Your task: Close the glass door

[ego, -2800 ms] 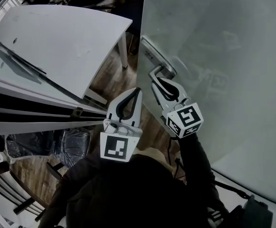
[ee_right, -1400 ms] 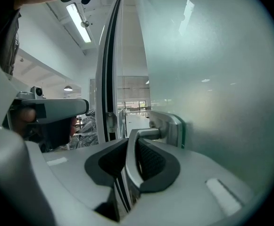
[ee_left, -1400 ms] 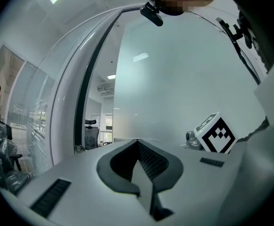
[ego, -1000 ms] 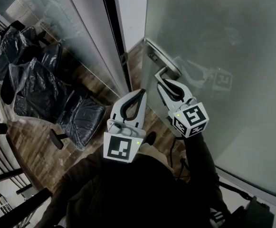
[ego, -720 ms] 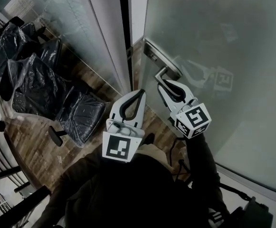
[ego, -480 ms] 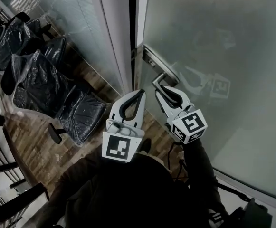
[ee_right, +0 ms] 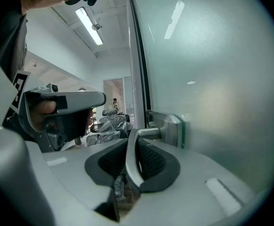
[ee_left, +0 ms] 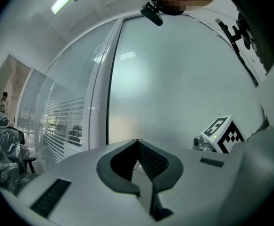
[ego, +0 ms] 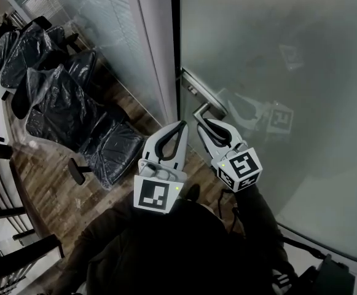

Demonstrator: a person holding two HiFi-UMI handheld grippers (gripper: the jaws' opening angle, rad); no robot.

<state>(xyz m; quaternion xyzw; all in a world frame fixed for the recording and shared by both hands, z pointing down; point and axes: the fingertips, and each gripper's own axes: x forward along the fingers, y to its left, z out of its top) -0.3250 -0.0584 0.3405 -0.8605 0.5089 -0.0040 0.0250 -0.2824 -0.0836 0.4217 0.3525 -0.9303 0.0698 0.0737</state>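
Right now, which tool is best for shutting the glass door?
The right tool: its jaws are clamped on the door handle of the glass door. The left tool is shut on nothing, away from the handle.

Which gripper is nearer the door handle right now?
Right. The right gripper is shut on the door handle; the left gripper, shut and empty, hangs beside it, off the handle.

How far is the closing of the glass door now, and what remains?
Mostly done: the glass door has its edge right beside the door frame, with only a thin dark line between. In hand: the right gripper is shut on the door handle. The left gripper is shut and empty. Left: probably seating it fully, then releasing the handle.
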